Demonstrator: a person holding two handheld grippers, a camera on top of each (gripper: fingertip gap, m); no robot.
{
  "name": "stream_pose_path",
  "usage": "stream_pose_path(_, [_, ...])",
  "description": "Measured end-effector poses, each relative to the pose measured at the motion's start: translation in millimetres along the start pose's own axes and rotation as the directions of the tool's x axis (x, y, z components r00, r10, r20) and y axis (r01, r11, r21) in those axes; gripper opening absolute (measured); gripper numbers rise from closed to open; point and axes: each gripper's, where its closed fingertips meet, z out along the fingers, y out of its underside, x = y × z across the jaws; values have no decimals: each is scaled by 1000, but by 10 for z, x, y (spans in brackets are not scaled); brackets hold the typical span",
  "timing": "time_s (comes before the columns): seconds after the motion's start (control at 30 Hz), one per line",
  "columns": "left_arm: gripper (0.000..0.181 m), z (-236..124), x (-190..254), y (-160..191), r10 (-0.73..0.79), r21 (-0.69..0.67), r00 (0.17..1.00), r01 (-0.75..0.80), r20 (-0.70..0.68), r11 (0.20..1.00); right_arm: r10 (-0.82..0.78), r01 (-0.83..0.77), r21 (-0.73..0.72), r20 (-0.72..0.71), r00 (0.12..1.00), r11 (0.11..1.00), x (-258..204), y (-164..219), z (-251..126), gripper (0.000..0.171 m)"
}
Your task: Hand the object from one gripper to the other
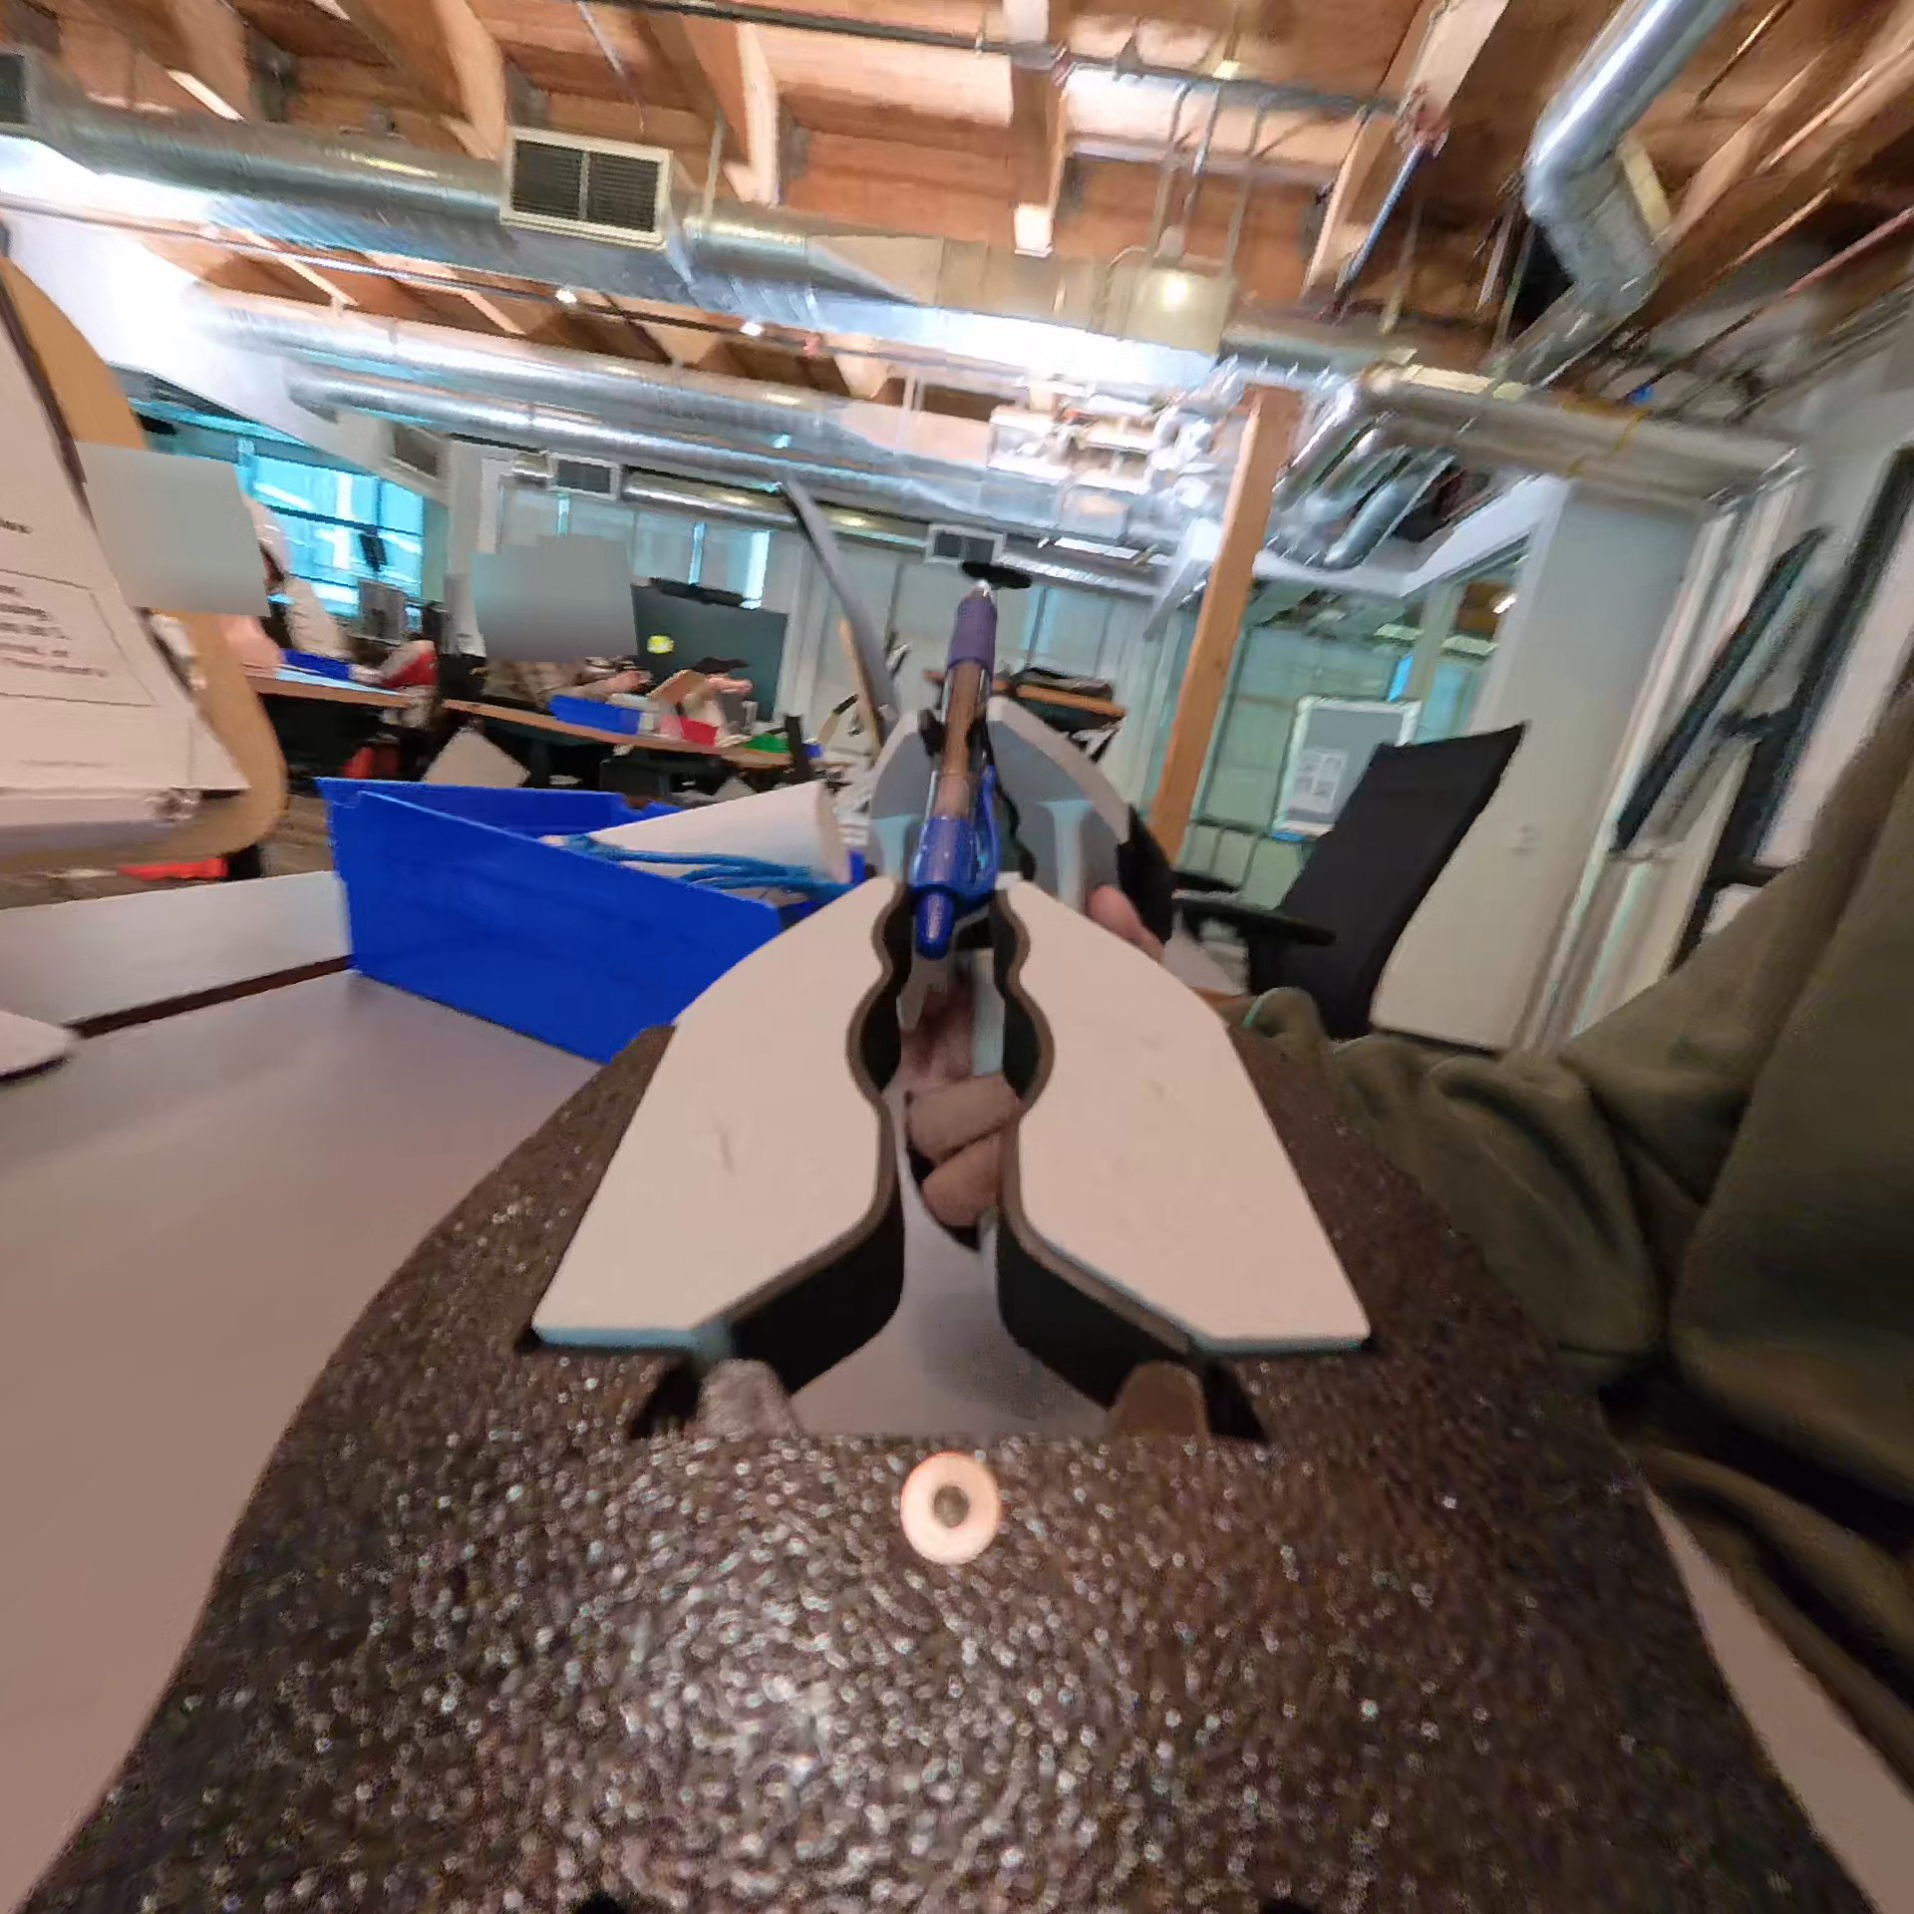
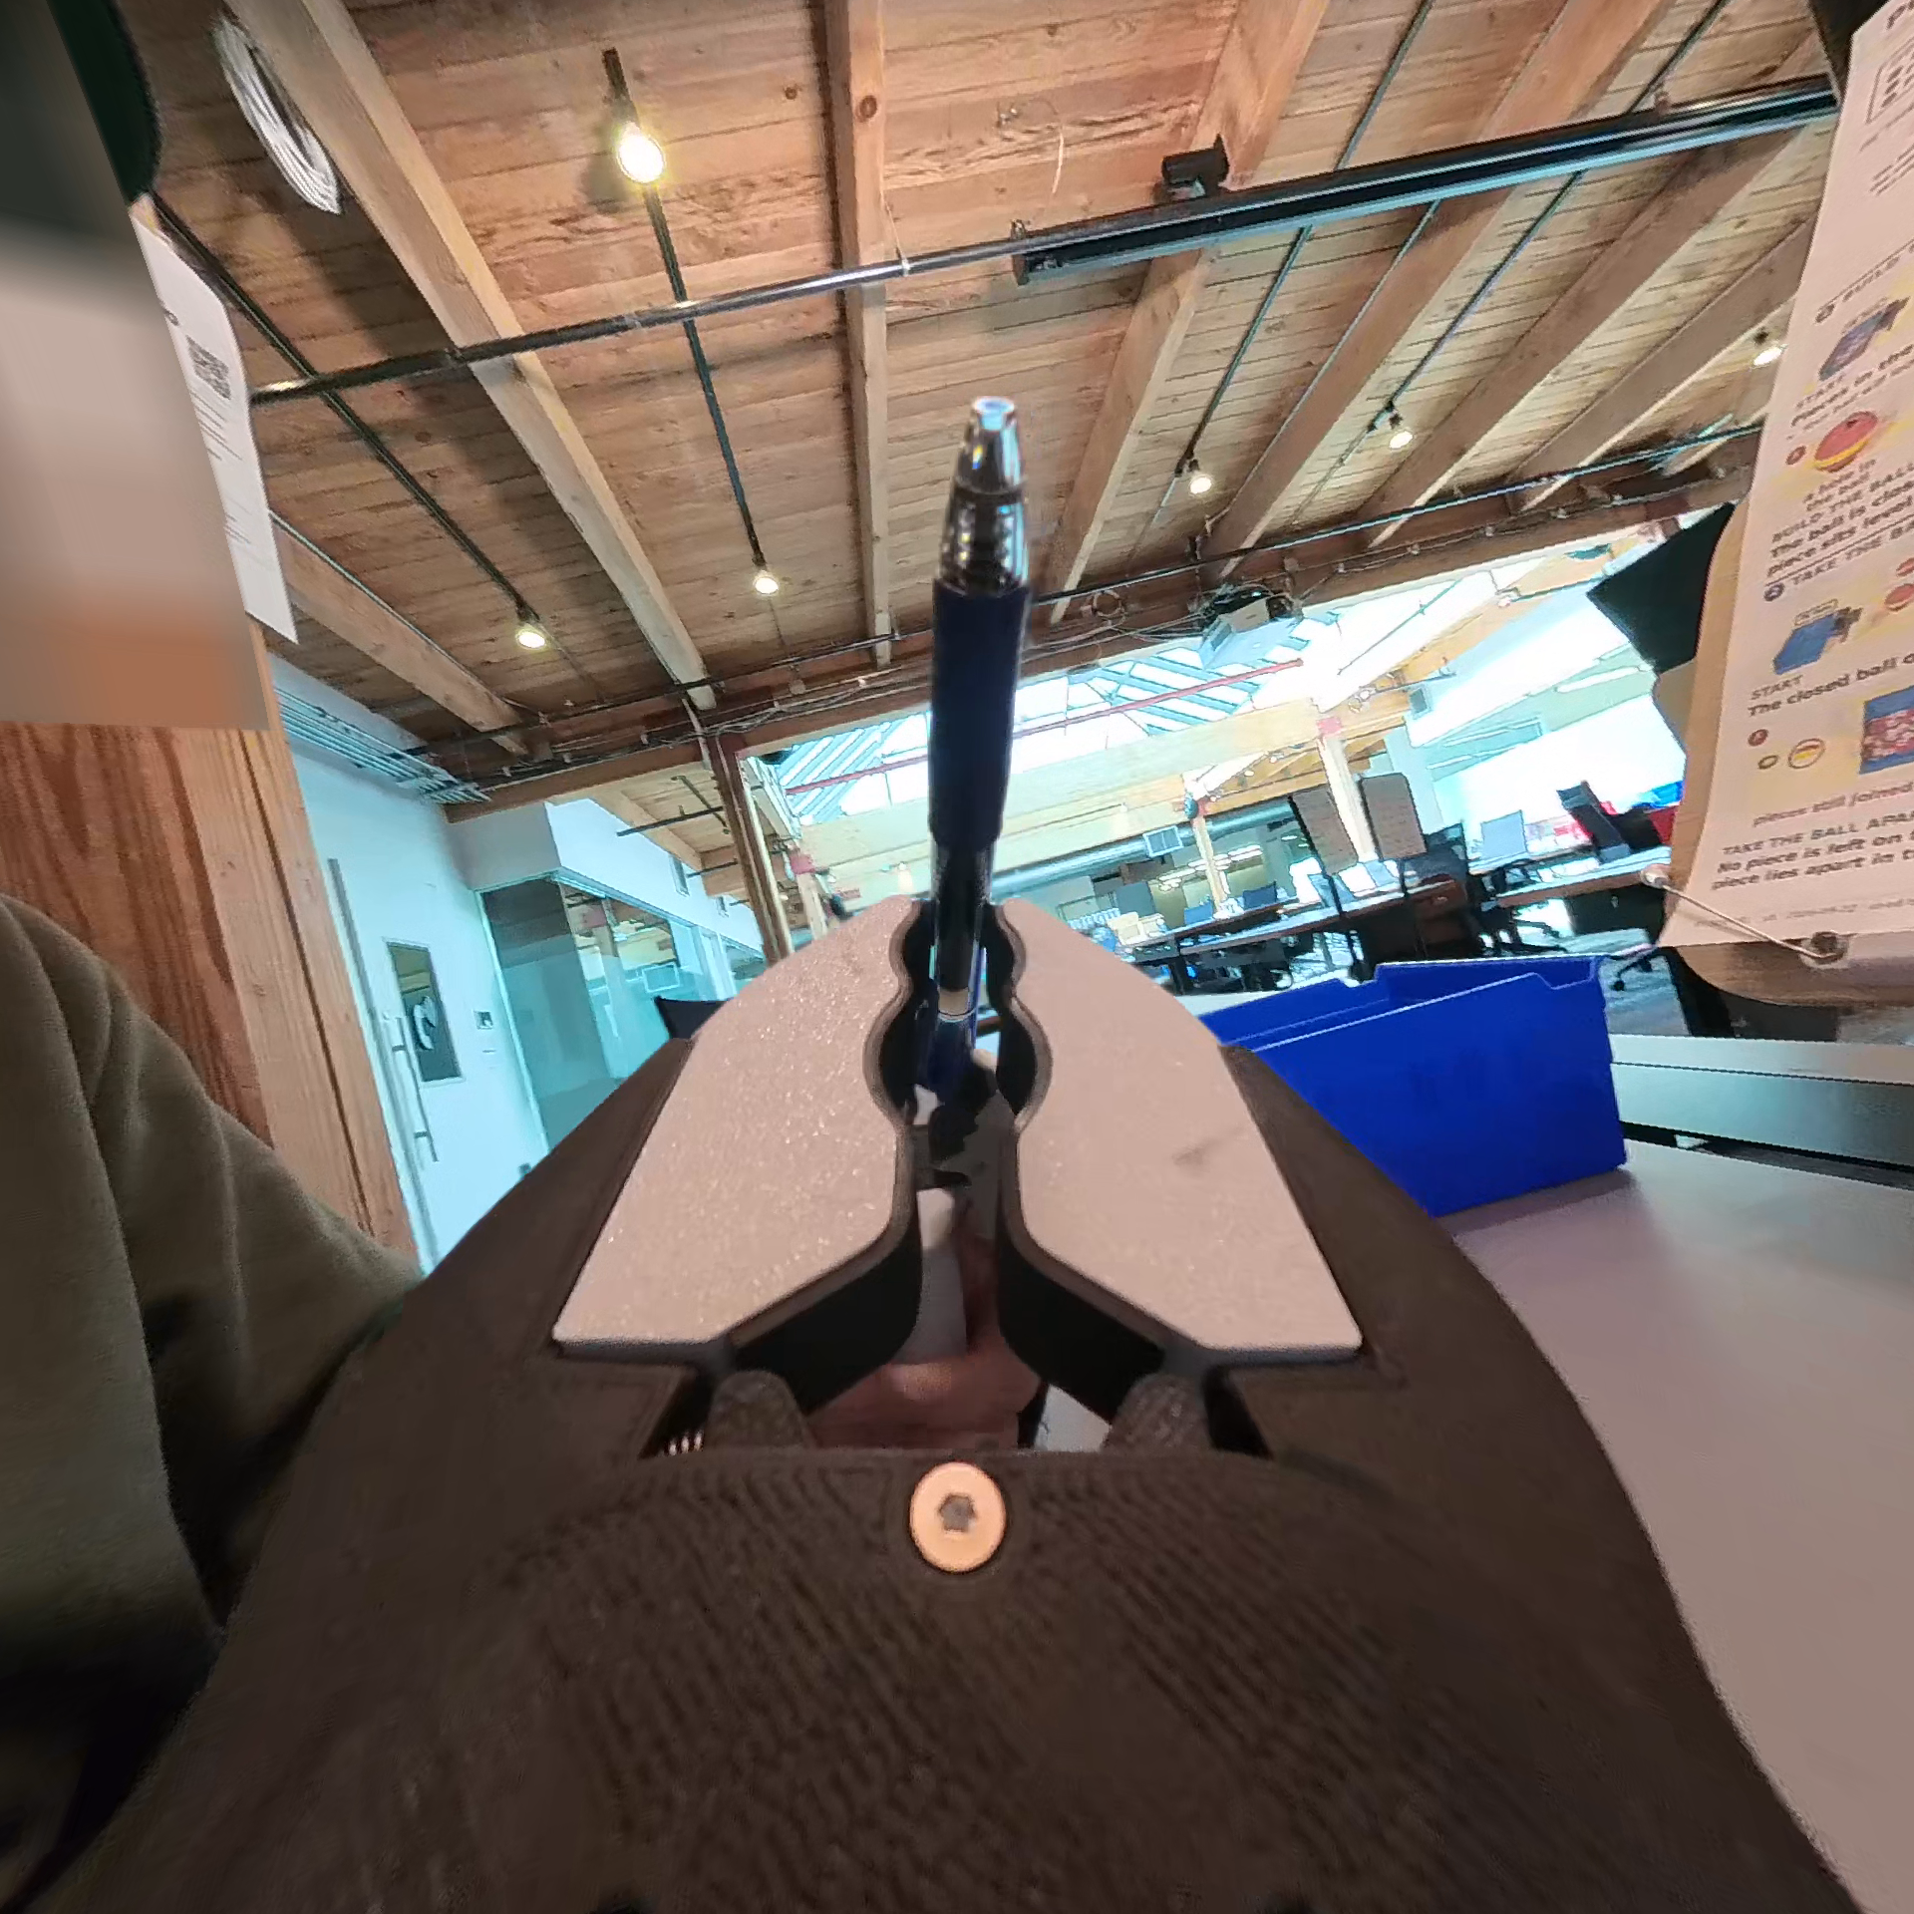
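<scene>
A blue pen (image 2: pixel 972 715) stands upright in my right gripper (image 2: pixel 955 917), which is shut on its lower barrel with the clear tip pointing up. In the left wrist view the same pen (image 1: pixel 958 787) rises from my left gripper (image 1: pixel 951 893). Its blue clicker end sits between my left fingertips, whose jaws are nearly together. I cannot tell whether they press on it. The right gripper (image 1: pixel 1046 808) shows just beyond, holding the pen's middle. A hand (image 1: pixel 958 1139) shows through the gap between my left fingers.
A blue bin (image 1: pixel 539 932) with paper and blue cord sits on the grey table (image 1: pixel 259 1191) to the left; it also shows in the right wrist view (image 2: pixel 1450 1077). An olive sleeve (image 1: pixel 1657 1191) is at the right. A black chair (image 1: pixel 1388 849) stands behind. Instruction sheets (image 2: pixel 1823 580) hang nearby. Only a small space, under 4 cm, lies between the two pairs of fingers.
</scene>
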Motion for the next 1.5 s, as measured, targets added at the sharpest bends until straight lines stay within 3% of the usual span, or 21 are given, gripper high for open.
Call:
stream_pose_path(0.07, [18, -6, 33, -61, -88, 37, 995, 90, -49, 995, 10, -10, 4, 1, 1000, 1000, 3, 2, -3, 10])
stream_pose_path(0.2, [14, -21, -13, -58, -77, 36, 997, 78, -21, 996, 34, -34, -4, 3, 999, 999, 26, 32, -14, 10])
stream_pose_path(0.27, [21, -19, -7, -74, -120, 50, 992, 121, -37, 991, 26, -26, -7, -9, 1000, 1000, 40, 38, -17, 10])
stream_pose_path(0.4, [14, -25, -46, -74, -193, 53, 980, 195, -43, 979, 12, -12, -22, -11, 1000, 1000, 44, 56, -20, 10])
stream_pose_path(0.6, [12, -24, -77, -93, -128, 42, 992, 128, 5, 991, -7, 5, -40, -52, 999, 999, 108, 74, -47, 13])
stream_pose_path(0.67, [12, -47, -136, -120, -114, 64, 992, 111, 47, 992, -78, 70, -67, -120, 990, 995, 189, 97, -73, 20])
stream_pose_path(0.77, [12, -184, -347, -270, -43, 131, 975, 15, 220, 991, -258, 203, -196, -322, 911, 959, 474, 133, -171, 50])
stream_pose_path(0.83, [12, -267, -491, -278, 67, 45, 933, -88, 354, 995, -496, 340, -405, -386, 778, 849, 664, 187, -272, 65])
stream_pose_path(0.87, [12, -286, -542, -242, 142, -34, 907, -140, 396, 990, -644, 416, -530, -377, 666, 739, 754, 197, -341, 68])
stream_pose_path(0.93, [13, -273, -554, -174, 258, -154, 875, -213, 409, 965, -899, 546, -728, -236, 369, 415, 851, 166, -440, 74])
stream_pose_path(1.0, [12, -234, -542, -123, 312, -214, 854, -242, 416, 946, -998, 615, -787, -5, 70, 47, 810, 154, -434, 59])
stream_pose_path(1.03, [13, -197, -512, -84, 330, -239, 856, -251, 399, 938, -995, 625, -775, 97, -22, -89, 772, 204, -401, 53])
stream_pose_path(1.1, [13, -132, -453, -17, 368, -276, 854, -277, 369, 920, -975, 622, -754, 203, -86, -212, 740, 330, -348, 47])
stream_pose_path(1.17, [13, -81, -408, 54, 408, -318, 848, -305, 338, 898, -969, 620, -748, 222, -106, -239, 729, 369, -310, 40])
stream_pose_path(1.27, [13, -42, -369, 111, 467, -363, 827, -350, 312, 863, -967, 625, -740, 219, -128, -250, 705, 339, -284, 10])
stream_pose_path(1.37, [12, -13, -340, 113, 469, -355, 827, -357, 311, 864, -969, 626, -742, 225, -102, -238, 710, 359, -296, 9])
stream_pose_path(1.43, [13, -7, -317, 82, 475, -334, 824, -374, 309, 865, -985, 649, -744, 169, -42, -156, 688, 350, -276, 9])
stream_pose_path(1.5, [12, 7, -249, 24, 479, -284, 829, -404, 287, 870, -994, 677, -736, 65, 92, 14, 653, 345, -247, 10])
